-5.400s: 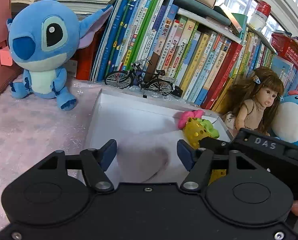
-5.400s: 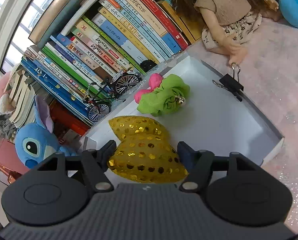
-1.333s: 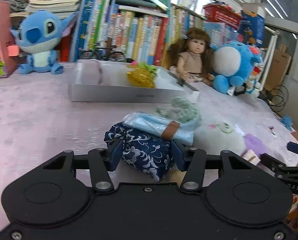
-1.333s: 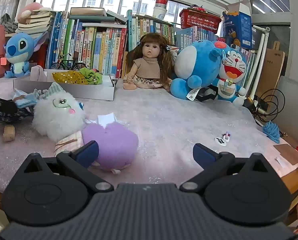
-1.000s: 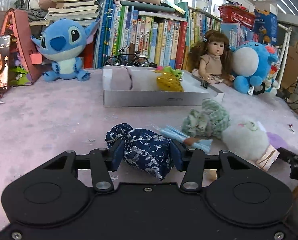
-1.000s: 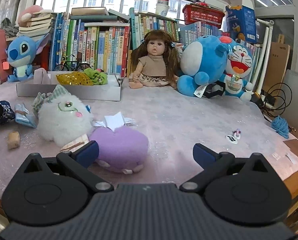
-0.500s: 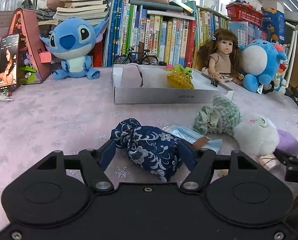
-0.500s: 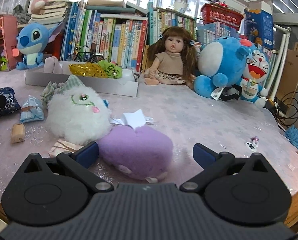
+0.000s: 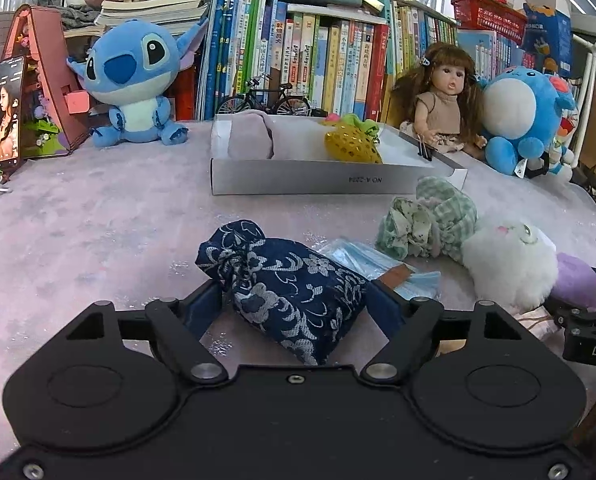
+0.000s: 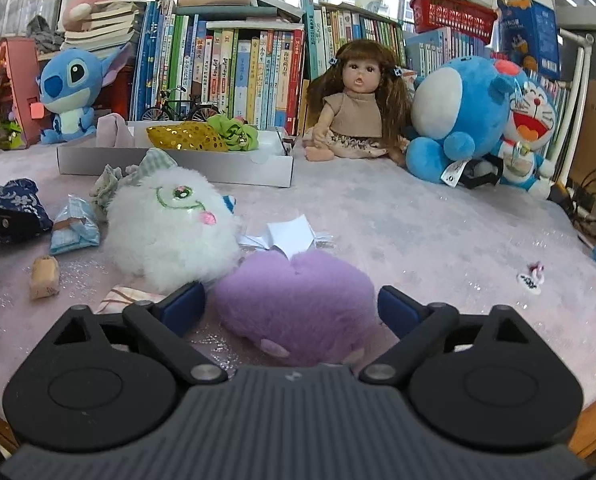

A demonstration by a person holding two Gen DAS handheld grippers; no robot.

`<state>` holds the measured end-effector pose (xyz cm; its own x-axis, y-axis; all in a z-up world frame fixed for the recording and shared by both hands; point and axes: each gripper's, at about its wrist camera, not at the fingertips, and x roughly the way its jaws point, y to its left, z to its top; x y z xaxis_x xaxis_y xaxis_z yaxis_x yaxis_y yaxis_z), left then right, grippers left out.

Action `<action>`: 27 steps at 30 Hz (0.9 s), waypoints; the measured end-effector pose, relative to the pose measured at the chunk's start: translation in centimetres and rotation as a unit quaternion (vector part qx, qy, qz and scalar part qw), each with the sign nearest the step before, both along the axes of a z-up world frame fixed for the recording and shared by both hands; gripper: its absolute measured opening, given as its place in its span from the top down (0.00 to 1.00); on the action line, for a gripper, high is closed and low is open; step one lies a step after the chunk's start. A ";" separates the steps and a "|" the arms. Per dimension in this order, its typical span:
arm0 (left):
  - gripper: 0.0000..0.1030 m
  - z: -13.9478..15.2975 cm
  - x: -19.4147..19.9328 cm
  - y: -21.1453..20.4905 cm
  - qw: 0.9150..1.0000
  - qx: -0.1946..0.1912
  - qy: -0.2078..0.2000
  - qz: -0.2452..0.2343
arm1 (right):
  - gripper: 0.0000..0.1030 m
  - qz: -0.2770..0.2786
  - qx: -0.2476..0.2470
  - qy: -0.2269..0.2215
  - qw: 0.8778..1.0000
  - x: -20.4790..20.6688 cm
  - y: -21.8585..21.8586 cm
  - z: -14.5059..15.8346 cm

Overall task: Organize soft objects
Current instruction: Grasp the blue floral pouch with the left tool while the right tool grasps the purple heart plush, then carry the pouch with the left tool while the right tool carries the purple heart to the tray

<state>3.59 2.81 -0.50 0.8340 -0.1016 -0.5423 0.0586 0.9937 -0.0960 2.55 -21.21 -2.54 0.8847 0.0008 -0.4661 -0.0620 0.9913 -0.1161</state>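
White box [image 9: 298, 184] front wall: "NO A-2224", upside down. Right tool [image 9: 594, 350] body: "DAS". Book spines: too small.

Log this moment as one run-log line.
left hand-held gripper: open around navy floral pouch | right hand-held gripper: open around purple plush | white box: gold strawberry inside

Navy floral pouch [image 9: 293, 292] and purple plush heart [image 10: 298, 300] flat on tablecloth.
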 end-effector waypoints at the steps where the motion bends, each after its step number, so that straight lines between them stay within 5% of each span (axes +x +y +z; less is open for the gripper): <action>1: 0.32 0.0 0.0 -0.1 1.000 0.001 0.000 0.000 | 0.11 0.000 0.003 0.000 1.000 0.0 0.0 0.0; 3: 0.45 0.0 0.0 -0.2 1.000 -0.004 0.001 -0.003 | 0.22 -0.004 0.005 -0.002 1.000 -0.2 0.0 0.2; 6: 0.54 0.3 -0.3 0.1 1.000 -0.018 -0.004 -0.004 | 0.25 -0.006 0.026 -0.003 1.000 -0.3 -0.4 0.5; 27: 0.61 4.7 1.9 1.6 0.998 -0.042 -0.043 0.008 | 0.25 -0.006 0.076 -0.061 0.995 2.0 -1.4 5.7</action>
<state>5.51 4.42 4.16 0.8793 -0.1297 -0.4582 0.0547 0.9833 -0.1733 4.52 -22.61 3.15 0.9352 0.0519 -0.3504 -0.0446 0.9986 0.0291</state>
